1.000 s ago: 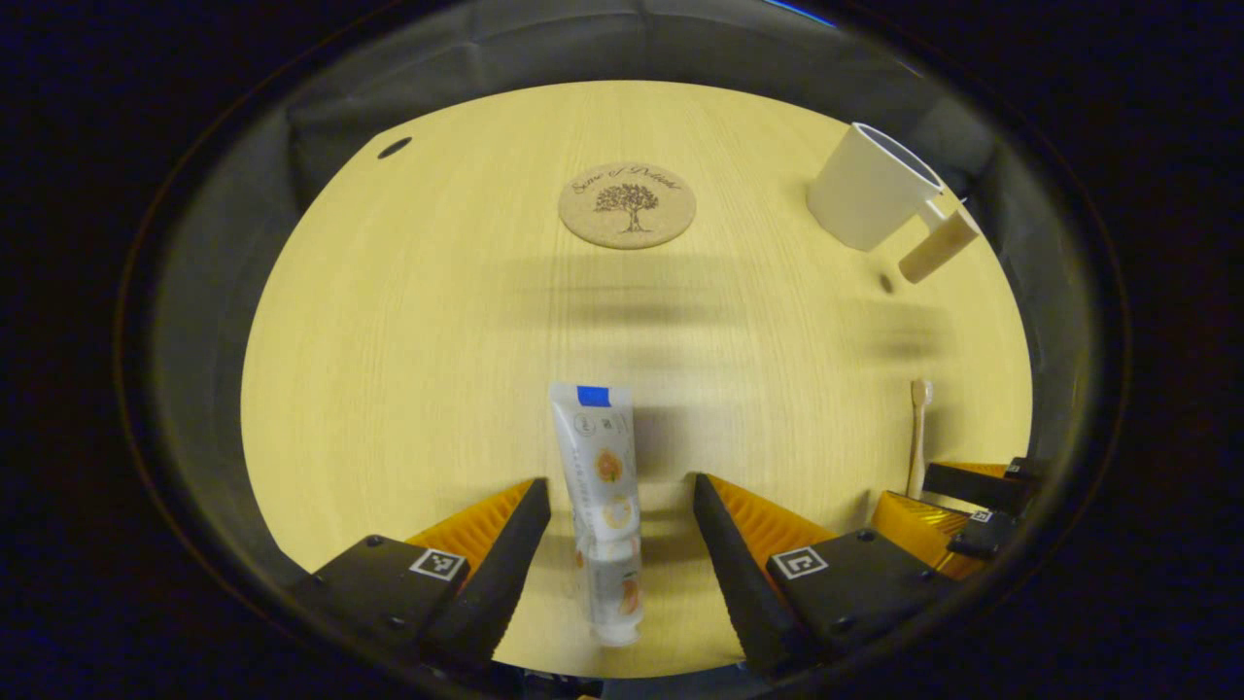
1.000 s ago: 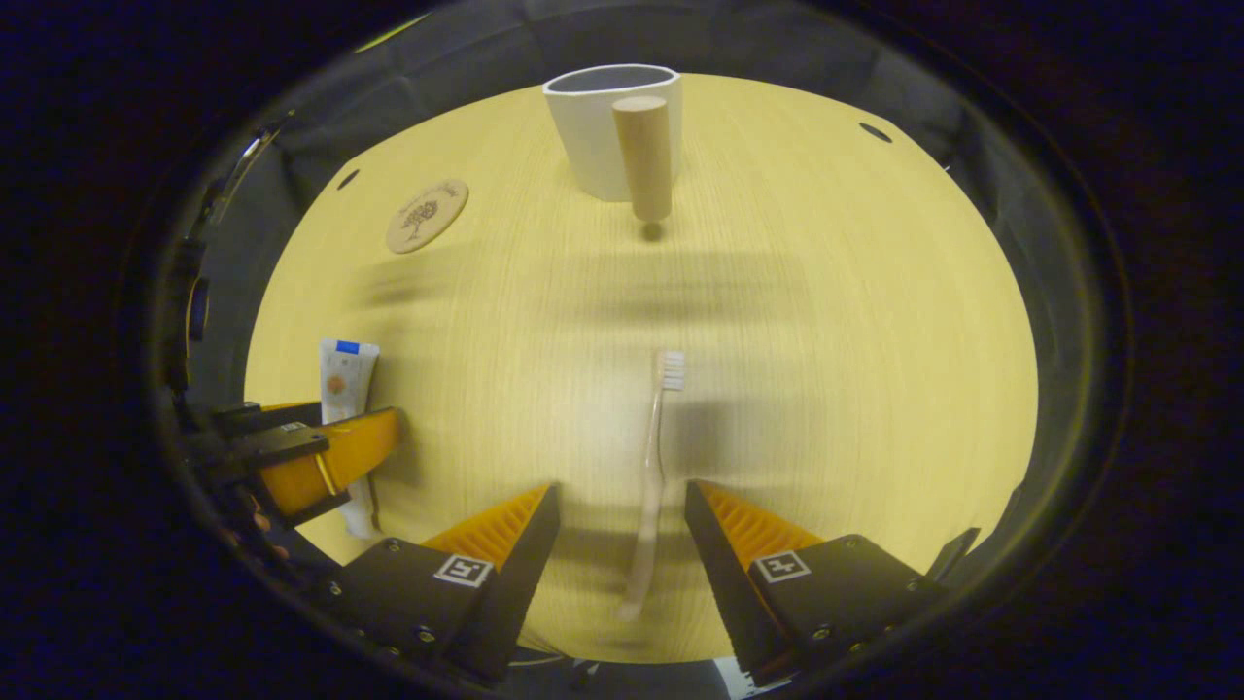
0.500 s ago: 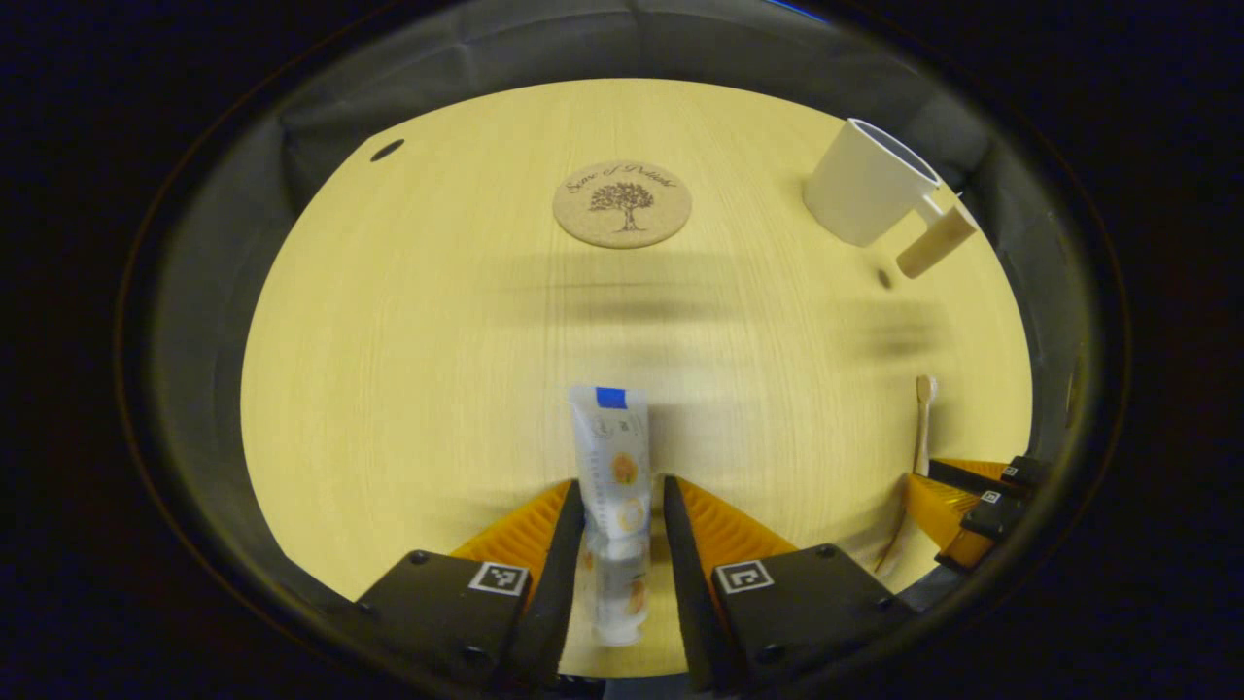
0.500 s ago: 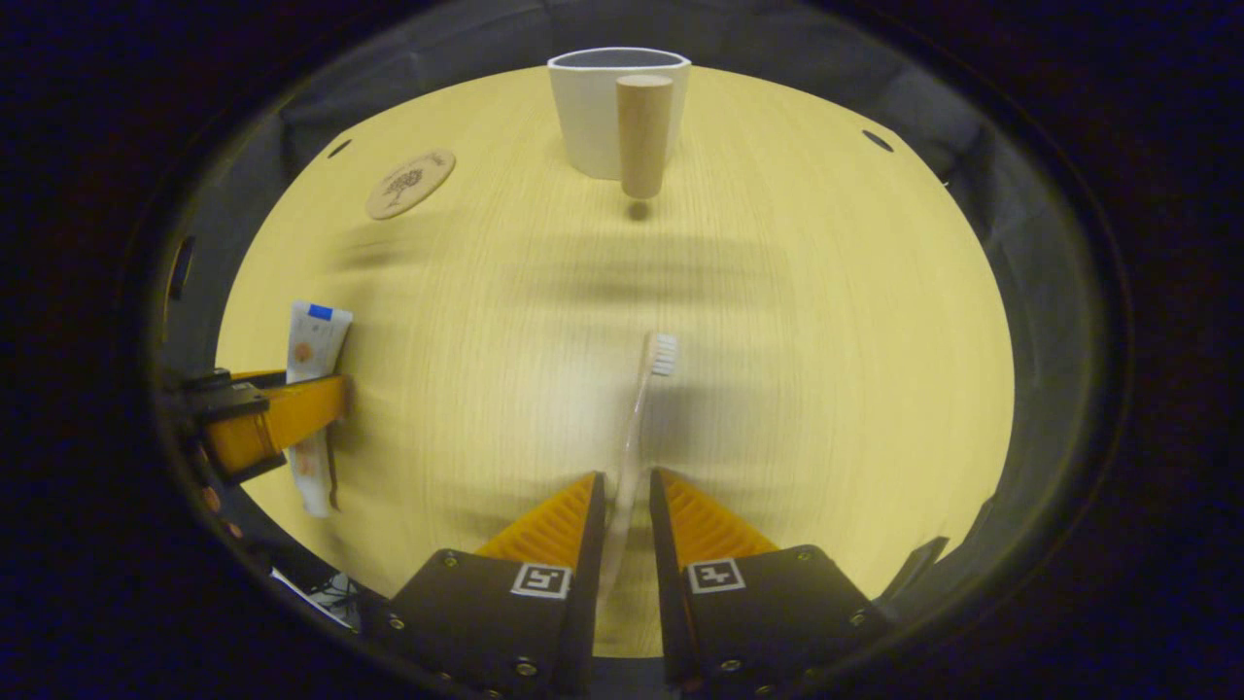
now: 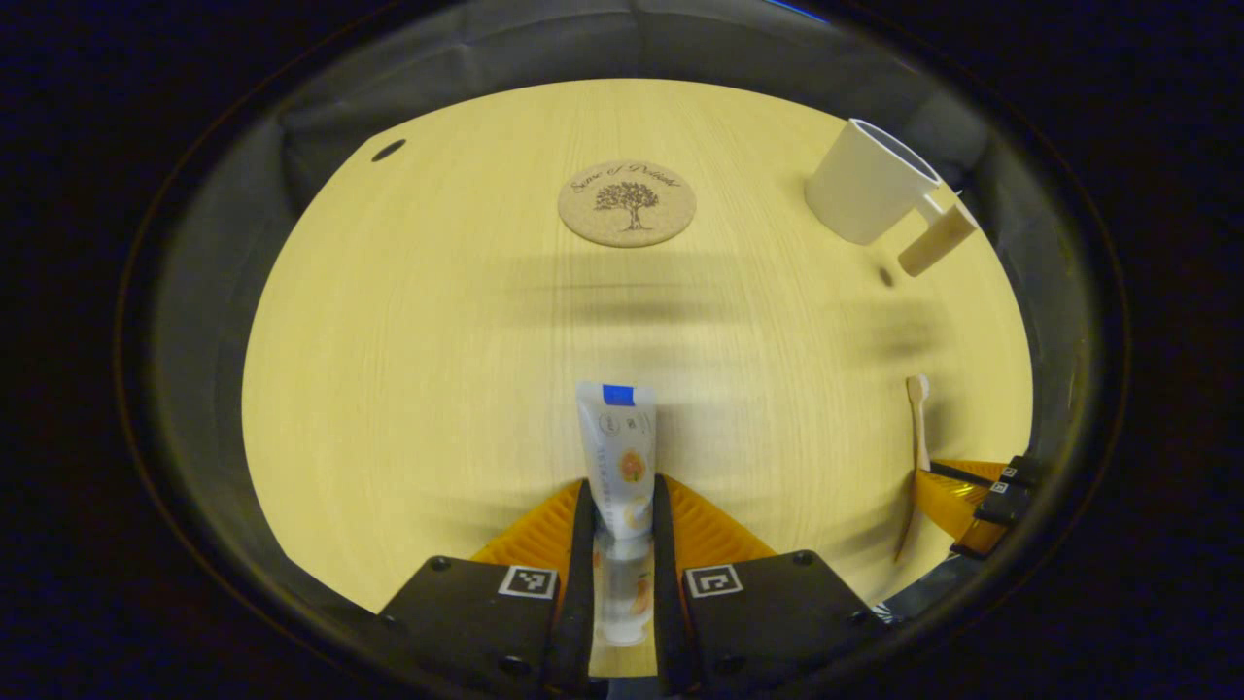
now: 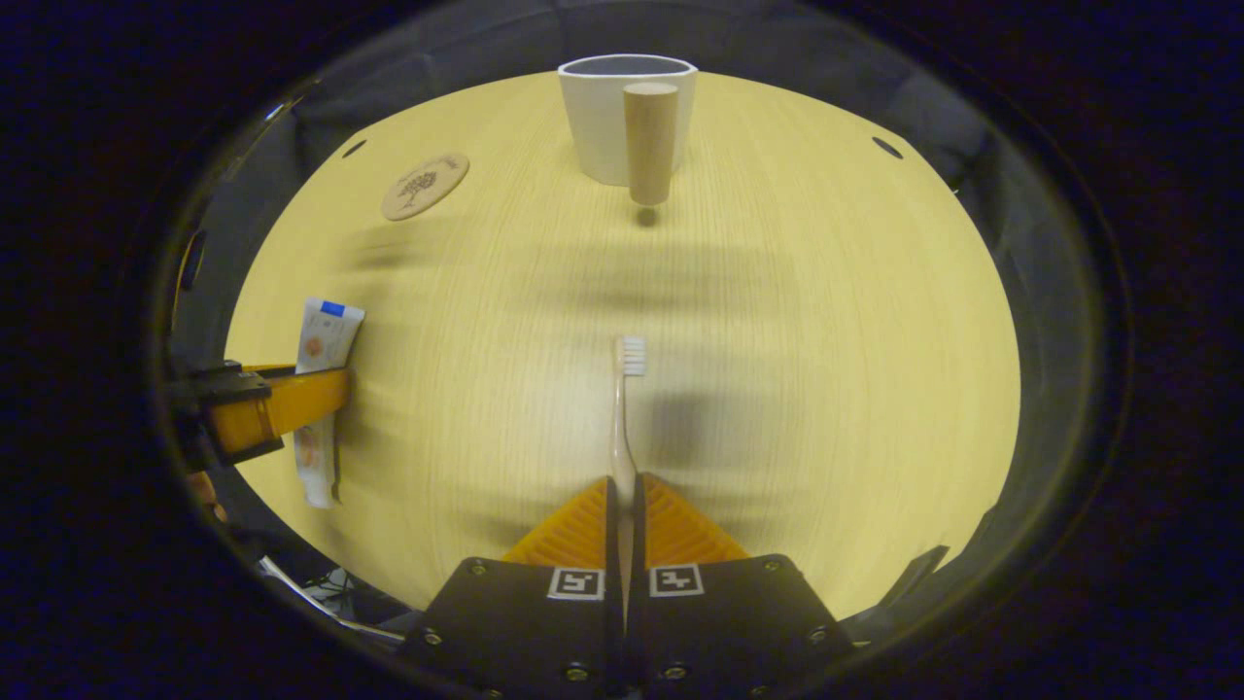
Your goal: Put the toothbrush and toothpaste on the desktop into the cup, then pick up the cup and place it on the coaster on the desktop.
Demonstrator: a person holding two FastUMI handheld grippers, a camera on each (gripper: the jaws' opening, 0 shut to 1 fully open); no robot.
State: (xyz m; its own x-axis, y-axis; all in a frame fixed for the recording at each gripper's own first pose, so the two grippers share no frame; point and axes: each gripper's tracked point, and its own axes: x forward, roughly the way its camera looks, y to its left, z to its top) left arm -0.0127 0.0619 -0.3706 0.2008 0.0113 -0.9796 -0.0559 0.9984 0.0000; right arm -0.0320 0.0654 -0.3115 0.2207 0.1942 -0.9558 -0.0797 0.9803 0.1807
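- At bottom centre of the left gripper view, your left gripper (image 5: 620, 525), spread a second ago, is now pinching the toothpaste (image 5: 618, 457).
- Your right gripper (image 6: 624, 506) is likewise squeezing the toothbrush (image 6: 624, 408).
- Both grasps seem secured; the cup (image 6: 612, 117) is waiting at top centre, the coaster (image 6: 425, 185) upper left.

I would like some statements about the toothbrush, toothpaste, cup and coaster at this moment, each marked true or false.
1. The left gripper is shut on the toothpaste. True.
2. The toothbrush stands inside the cup. False: the right gripper holds it by the handle, bristles pointing toward the cup.
3. The cup stands on the coaster. False: the cup stands apart from it, on the table.
4. The cup has a wooden handle. True.
5. The coaster bears a tree picture. True.
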